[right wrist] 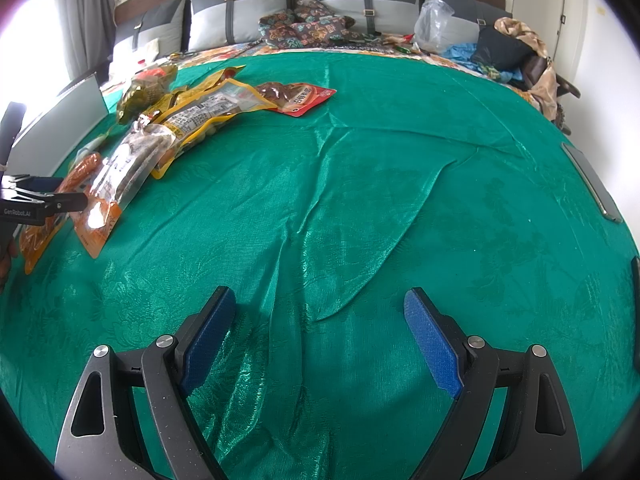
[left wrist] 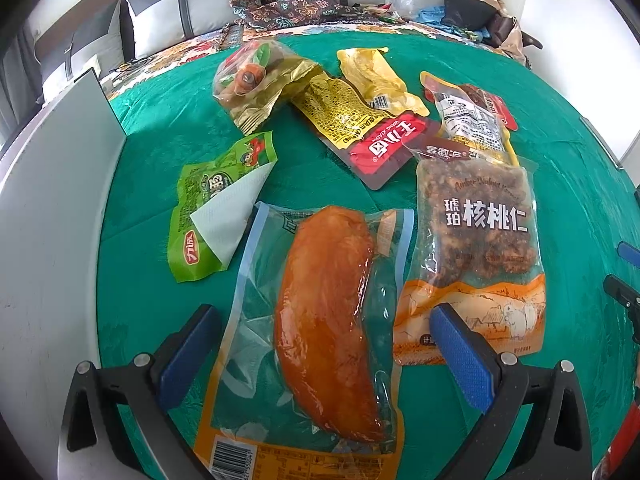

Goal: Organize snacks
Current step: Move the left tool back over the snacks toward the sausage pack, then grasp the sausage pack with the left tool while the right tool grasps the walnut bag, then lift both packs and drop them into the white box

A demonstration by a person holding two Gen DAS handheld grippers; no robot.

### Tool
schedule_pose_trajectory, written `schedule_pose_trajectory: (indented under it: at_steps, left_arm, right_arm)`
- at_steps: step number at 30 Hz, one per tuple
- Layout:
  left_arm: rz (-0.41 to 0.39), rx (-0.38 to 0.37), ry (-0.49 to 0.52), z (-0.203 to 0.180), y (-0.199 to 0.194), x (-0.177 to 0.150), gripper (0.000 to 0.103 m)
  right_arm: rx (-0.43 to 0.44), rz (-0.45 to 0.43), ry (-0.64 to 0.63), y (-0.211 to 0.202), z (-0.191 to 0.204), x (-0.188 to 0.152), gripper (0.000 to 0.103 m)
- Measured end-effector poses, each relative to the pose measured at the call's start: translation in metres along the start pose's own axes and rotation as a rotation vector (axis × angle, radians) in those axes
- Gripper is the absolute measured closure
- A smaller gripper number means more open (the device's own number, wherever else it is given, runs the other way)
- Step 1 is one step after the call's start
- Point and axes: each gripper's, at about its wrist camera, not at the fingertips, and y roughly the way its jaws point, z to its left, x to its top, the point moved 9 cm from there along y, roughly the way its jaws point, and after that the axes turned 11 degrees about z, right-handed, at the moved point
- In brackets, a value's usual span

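Several snack packs lie on a green cloth [left wrist: 152,300]. A clear vacuum pack of orange chicken breast [left wrist: 320,280] lies nearest, and my left gripper [left wrist: 324,314] hangs open over it, one finger on each side. To its right is an amber walnut bag [left wrist: 476,240]. A green packet [left wrist: 216,204], a red packet [left wrist: 384,148], a yellow pouch [left wrist: 376,76] and a gold bag [left wrist: 256,80] lie further off. My right gripper [right wrist: 319,294] stands open over bare cloth, with the snack pile [right wrist: 168,128] away to its left.
A white panel [left wrist: 52,220] stands along the cloth's left edge. A grey strip [right wrist: 592,180] lies at the right edge. Grey pillows [right wrist: 240,8], patterned cushions, a clear plastic bag [right wrist: 434,24] and piled clothes line the back.
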Motion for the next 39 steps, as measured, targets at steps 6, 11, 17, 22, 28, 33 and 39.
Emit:
schedule_pose_trajectory:
  at_steps: [6,11,17,22,28,33,39]
  left_arm:
    - [0.009,-0.004,0.008,0.0,-0.002,-0.005,0.0]
    - [0.045,-0.007,0.026,-0.003,-0.005,-0.018,0.001]
    - [0.011,0.002,-0.041,0.0,-0.022,-0.043,0.03]
    - [-0.012,0.032,-0.148,-0.001,-0.038,-0.087,0.032]
    - [-0.048,0.089,-0.271,-0.005,-0.05,-0.122,0.032]
    - [-0.093,0.113,-0.325,-0.01,-0.054,-0.136,0.033]
    - [-0.146,0.056,-0.297,-0.016,-0.063,-0.146,0.05]
  right_arm:
    - [0.0,0.0,0.0,0.0,0.0,0.0,0.014]
    - [0.0,-0.001,0.0,0.0,0.0,0.0,0.014]
    - [0.0,-0.001,0.0,0.0,0.0,0.0,0.014]
    - [0.011,0.04,0.03,0.001,0.001,0.003,0.014]
    - [0.333,0.13,0.145,-0.012,0.088,0.06,0.015]
    - [0.183,0.277,0.103,0.033,0.171,0.087,0.014]
    - [0.081,0.257,-0.05,0.046,0.199,0.081,0.018]
